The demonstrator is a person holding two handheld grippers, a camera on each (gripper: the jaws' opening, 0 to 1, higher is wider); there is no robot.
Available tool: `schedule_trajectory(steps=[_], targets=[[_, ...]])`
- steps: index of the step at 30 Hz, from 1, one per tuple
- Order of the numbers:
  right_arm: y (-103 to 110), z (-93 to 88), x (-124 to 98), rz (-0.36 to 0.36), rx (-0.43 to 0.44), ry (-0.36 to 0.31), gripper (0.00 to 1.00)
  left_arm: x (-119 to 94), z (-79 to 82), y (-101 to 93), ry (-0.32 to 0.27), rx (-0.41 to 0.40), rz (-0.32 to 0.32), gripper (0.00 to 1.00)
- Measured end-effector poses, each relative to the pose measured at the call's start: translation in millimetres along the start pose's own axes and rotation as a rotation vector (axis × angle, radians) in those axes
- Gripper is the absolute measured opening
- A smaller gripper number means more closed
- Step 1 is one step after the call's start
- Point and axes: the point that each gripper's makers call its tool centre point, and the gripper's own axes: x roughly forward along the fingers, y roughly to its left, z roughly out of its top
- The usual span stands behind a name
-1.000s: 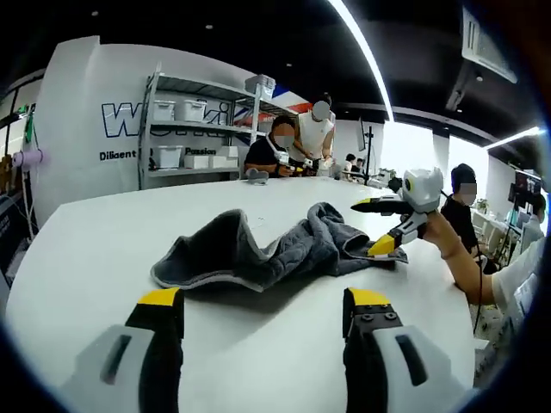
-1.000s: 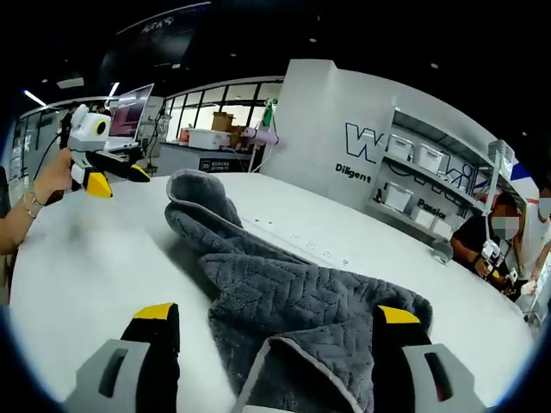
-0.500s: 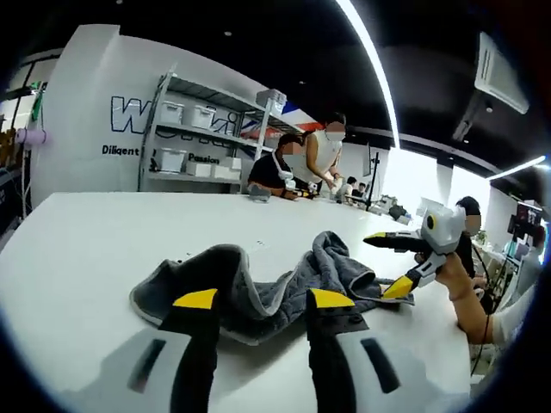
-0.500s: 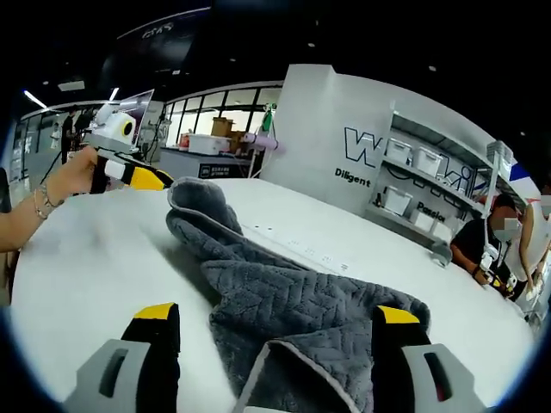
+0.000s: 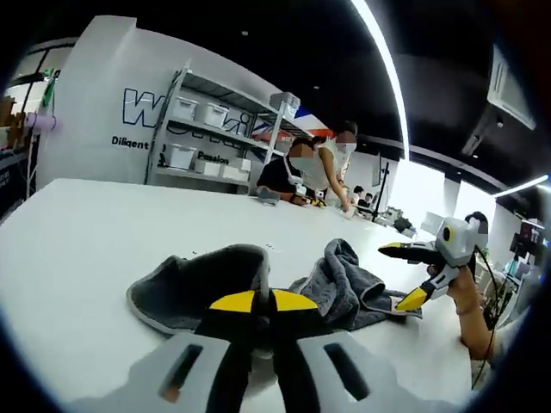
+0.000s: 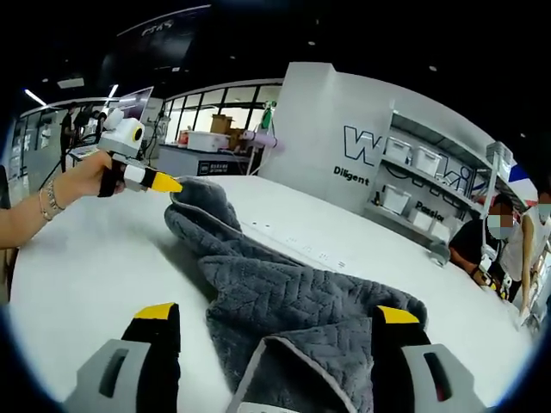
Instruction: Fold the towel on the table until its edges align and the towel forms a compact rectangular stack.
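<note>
Your left claw [image 5: 263,303] is pinched on the near corner of the crumpled grey towel [image 6: 284,301] lying lengthwise across the white counter [image 5: 77,232] toward your right claw [image 6: 267,318], gaping astride the opposite end.

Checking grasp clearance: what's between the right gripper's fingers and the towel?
Nothing. In the right gripper view the right gripper is open, and the grey towel already lies bunched between its fingers on the white table.
</note>
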Motion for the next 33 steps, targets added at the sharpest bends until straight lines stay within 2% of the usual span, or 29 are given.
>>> schedule_trajectory(steps=[1, 5, 12, 21, 28, 33], targets=[[-0.2, -0.1, 0.0, -0.001, -0.001, 0.001, 0.96, -0.4, 3.6, -2.3, -0.018, -0.017, -0.009, 0.06], [-1.3, -0.8, -0.5, -0.003, -0.002, 0.002, 0.96, -6.9, 34.3, -27.4, -0.162, -0.175, -0.105, 0.06], [-3.8, -0.5, -1.8, -0.008, 0.002, 0.000, 0.96, -18.2, 71.8, -47.6, -0.292, -0.144, -0.084, 0.06], [-8.3, 3.4, -5.2, -0.013, 0.016, -0.020, 0.96, -55.1, 128.0, -52.1, -0.503, -0.067, 0.015, 0.05], [-0.4, 3.3, -2.5, 0.026, 0.022, -0.021, 0.99, -85.5, 165.4, -48.0, -0.597, -0.018, 0.082, 0.05], [2.3, 3.9, -1.6, 0.037, 0.024, -0.022, 0.99, -110.9, 188.5, -29.6, -0.645, 0.056, 0.205, 0.05]])
